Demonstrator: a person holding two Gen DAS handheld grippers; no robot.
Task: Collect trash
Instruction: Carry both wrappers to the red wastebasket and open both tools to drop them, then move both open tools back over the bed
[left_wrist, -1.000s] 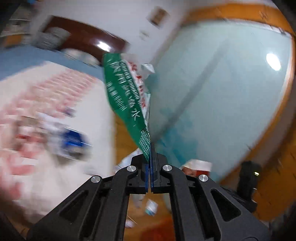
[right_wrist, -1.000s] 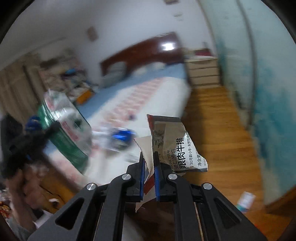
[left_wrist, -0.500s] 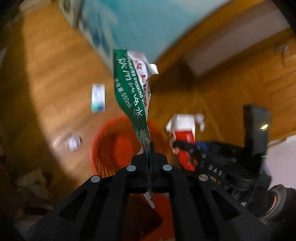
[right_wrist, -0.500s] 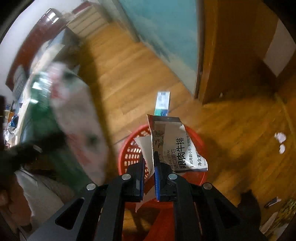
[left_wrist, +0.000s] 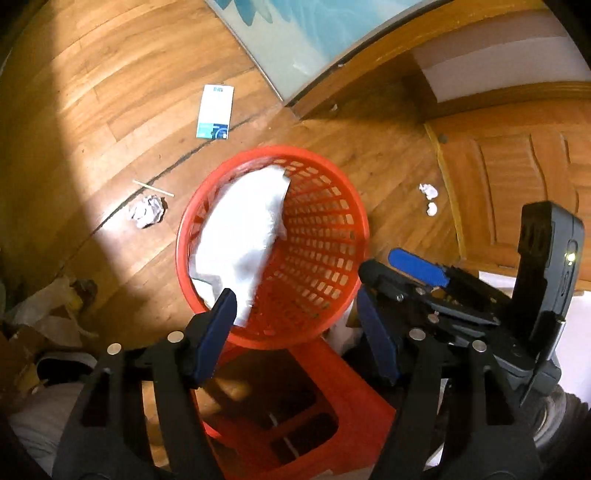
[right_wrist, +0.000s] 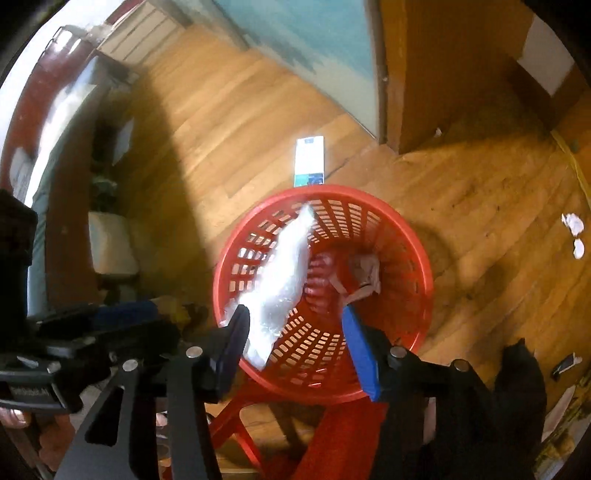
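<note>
Wood floor (left_wrist: 110, 92): warm brown planks, partly in shadow, carrying everything below.
Basket (left_wrist: 325, 177): red plastic lattice, round, the landmark here; it rests on a red stool (left_wrist: 332, 406).
Left hand-held gripper (left_wrist: 295, 325): jaws spread wide above the basket's near rim, nothing between them.
Right hand-held gripper (right_wrist: 295, 339): also spread wide over the basket, blue pads apart, holding nothing; in the left view it shows at the basket's right side.
Wrapper (left_wrist: 243, 236): pale, motion-blurred sheet inside the basket, along its left wall; also seen at (right_wrist: 280, 284).
Packet (right_wrist: 364, 273): crumpled paper piece deeper in the basket, toward its right side.
Box (left_wrist: 216, 110): flat white-and-teal carton on the floor just beyond the basket's far rim.
Paper ball (left_wrist: 147, 212): crumpled white, on the floor left of the basket.
Stick (left_wrist: 153, 188): thin, pale, just beyond the paper ball.
Scraps (left_wrist: 428, 197): two small white crumples on the floor right of the basket.
</note>
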